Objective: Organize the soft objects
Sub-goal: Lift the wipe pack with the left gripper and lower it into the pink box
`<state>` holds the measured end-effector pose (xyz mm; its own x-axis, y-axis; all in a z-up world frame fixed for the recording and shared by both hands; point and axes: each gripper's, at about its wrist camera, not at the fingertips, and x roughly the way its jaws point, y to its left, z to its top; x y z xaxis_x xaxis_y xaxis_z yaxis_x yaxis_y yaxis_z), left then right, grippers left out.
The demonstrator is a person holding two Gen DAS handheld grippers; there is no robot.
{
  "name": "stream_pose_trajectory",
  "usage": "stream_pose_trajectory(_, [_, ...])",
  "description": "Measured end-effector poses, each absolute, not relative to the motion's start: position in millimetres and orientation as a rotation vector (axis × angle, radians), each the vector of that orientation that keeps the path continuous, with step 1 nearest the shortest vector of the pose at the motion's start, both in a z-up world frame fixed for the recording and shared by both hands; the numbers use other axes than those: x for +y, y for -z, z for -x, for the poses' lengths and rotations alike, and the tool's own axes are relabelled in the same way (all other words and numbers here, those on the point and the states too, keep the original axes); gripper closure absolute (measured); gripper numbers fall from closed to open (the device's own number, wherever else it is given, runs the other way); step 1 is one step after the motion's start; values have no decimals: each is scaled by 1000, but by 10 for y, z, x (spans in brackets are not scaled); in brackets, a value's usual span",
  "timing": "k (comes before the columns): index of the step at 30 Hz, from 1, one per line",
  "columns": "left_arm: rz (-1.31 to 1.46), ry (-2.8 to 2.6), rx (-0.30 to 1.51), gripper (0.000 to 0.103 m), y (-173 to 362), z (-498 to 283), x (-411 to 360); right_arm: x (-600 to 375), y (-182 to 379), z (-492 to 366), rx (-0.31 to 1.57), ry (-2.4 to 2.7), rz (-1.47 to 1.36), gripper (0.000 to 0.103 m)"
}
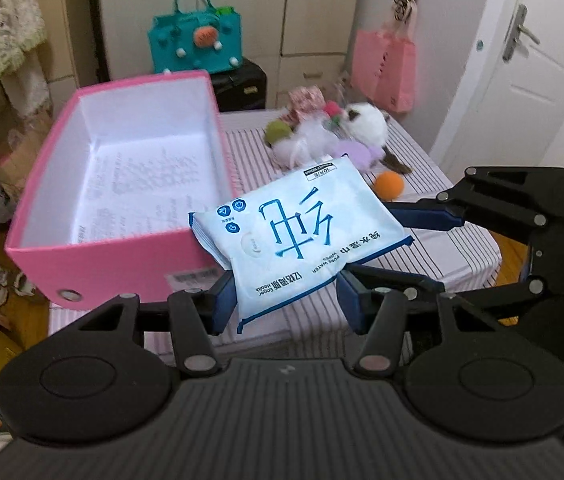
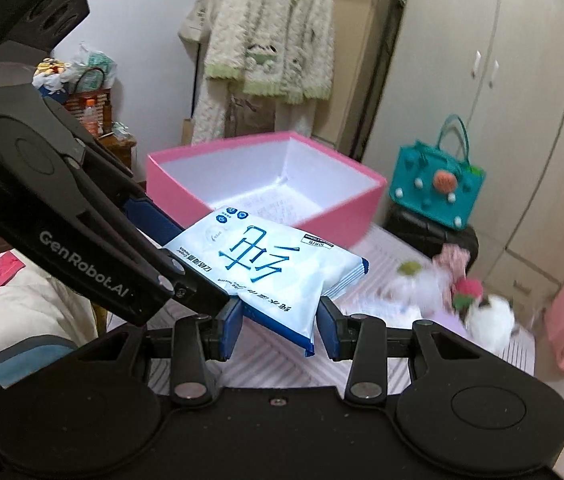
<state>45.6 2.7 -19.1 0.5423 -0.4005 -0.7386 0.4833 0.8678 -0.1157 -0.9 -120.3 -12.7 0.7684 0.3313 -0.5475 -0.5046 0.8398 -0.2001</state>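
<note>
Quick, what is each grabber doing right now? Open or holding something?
Left gripper: closed on the wipes pack.
Right gripper: closed on the same wipes pack, from the other side.

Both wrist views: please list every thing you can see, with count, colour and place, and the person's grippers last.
wipes pack: 1, pale blue, held above the bed between both grippers, beside the box
box: 1, pink outside, white inside, open, on the bed
bed: 1, striped cover, under everything
soft toys: a pile, white, green, purple and pink, on the bed behind the pack; count unclear
orange ball: 1, orange, on the bed near the pile
teal bag: 1, teal, on a black case by the wardrobe
pink bag: 1, pink, hanging by the door
left gripper: black with blue fingers, shut on the pack
right gripper: black with blue fingers, shut on the pack
</note>
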Motion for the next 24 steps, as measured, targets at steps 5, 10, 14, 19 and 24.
stream_pose_trajectory(5, [-72,499,806,50,42,-512,244,-1057,-22,-117,471,-492,388,57])
stream_pose_trajectory(10, [-35,483,760,50,19,-660,446,-941,-39,-393,458,-513,390,57])
stream_pose_trajectory(14, [-29,465,767,51,42,-894,551,-847,-40,-680,472,-523,362,58])
stream_pose_trajectory(19, [-13,441,792,51,45,-1295,718,-713,23,-1145,504,-550,314,58])
stream_pose_trajectory(24, [18,397,824,52,225,-1636,880,-514,214,-1515,567,-572,320,59])
